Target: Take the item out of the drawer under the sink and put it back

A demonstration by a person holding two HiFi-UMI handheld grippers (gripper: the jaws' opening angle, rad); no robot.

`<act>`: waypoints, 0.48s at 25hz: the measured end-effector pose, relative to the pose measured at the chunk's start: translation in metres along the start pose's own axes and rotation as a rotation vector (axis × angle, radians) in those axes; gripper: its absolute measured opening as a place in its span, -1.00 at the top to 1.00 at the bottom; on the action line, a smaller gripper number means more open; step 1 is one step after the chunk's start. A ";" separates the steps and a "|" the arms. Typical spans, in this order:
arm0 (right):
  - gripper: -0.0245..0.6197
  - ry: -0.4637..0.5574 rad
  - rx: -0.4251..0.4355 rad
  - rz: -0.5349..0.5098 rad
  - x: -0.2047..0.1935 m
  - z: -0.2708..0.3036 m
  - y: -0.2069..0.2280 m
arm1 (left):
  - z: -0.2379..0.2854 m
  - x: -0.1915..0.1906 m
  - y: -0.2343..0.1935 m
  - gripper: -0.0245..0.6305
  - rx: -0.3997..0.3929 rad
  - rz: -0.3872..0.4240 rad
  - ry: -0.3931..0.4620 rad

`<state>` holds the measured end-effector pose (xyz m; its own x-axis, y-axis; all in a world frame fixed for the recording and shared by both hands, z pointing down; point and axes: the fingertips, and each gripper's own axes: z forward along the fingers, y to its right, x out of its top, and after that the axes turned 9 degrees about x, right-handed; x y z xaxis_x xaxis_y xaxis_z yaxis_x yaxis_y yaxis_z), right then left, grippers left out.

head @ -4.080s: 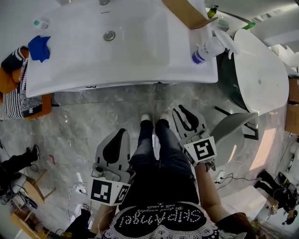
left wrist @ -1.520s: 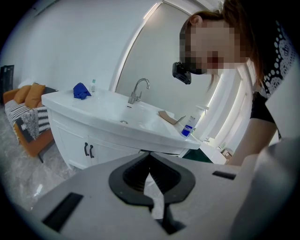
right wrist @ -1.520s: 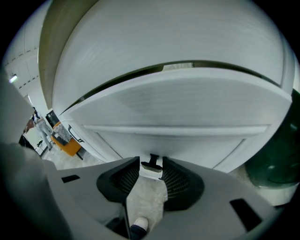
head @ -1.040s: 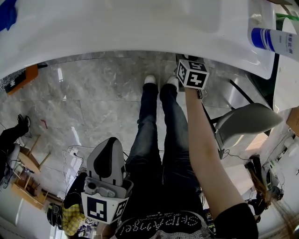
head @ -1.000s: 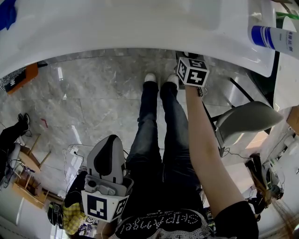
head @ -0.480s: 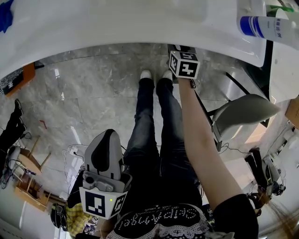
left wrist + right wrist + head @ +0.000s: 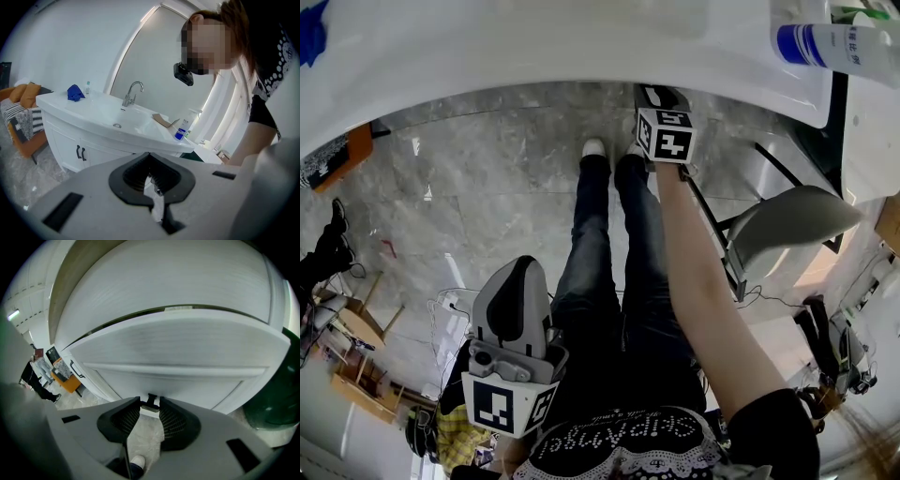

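**Right gripper closed on the drawer handle beneath the sink**

The right gripper point(image 7: 149, 399) points at the white drawer front point(image 7: 197, 383). Its 2 black ribbed pads point(image 7: 174, 420) clasp a small dark drawer handle point(image 7: 150, 402), 1 pad on each side. The curved white underside of the sink point(image 7: 164, 291) fills the upper part of the view. To the left, a dark pull point(image 7: 76, 371) sits on a cabinet door, with an orange object point(image 7: 65, 376) and a standing person point(image 7: 40, 386) beyond. A white shoe point(image 7: 137, 461) shows on the marble floor point(image 7: 146, 432) between the jaws. A dark green shape point(image 7: 275, 413) lies at the right.
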<state>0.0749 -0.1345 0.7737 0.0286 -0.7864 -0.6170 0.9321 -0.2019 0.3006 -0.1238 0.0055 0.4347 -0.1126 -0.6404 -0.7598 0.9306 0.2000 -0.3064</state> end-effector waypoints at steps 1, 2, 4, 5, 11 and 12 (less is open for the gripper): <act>0.50 -0.001 0.000 0.000 -0.001 -0.001 0.000 | 0.000 0.000 0.001 0.92 -0.002 0.000 0.001; 0.50 -0.002 0.000 0.000 -0.003 -0.002 -0.001 | -0.001 -0.001 0.003 0.92 -0.004 0.001 0.000; 0.50 -0.006 0.000 -0.001 -0.006 -0.004 -0.002 | -0.001 -0.002 0.004 0.92 -0.005 0.003 -0.002; 0.50 -0.007 0.000 -0.001 -0.008 -0.004 -0.002 | -0.002 -0.003 0.005 0.92 -0.006 0.005 -0.002; 0.50 -0.007 0.002 0.001 -0.012 -0.007 -0.004 | 0.000 -0.003 0.010 0.92 -0.018 0.010 0.000; 0.50 -0.007 0.003 0.000 -0.013 -0.007 -0.004 | 0.001 -0.003 0.010 0.92 -0.021 0.011 0.000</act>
<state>0.0731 -0.1192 0.7753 0.0260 -0.7905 -0.6119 0.9310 -0.2037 0.3028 -0.1134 0.0086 0.4342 -0.1024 -0.6383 -0.7630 0.9244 0.2222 -0.3099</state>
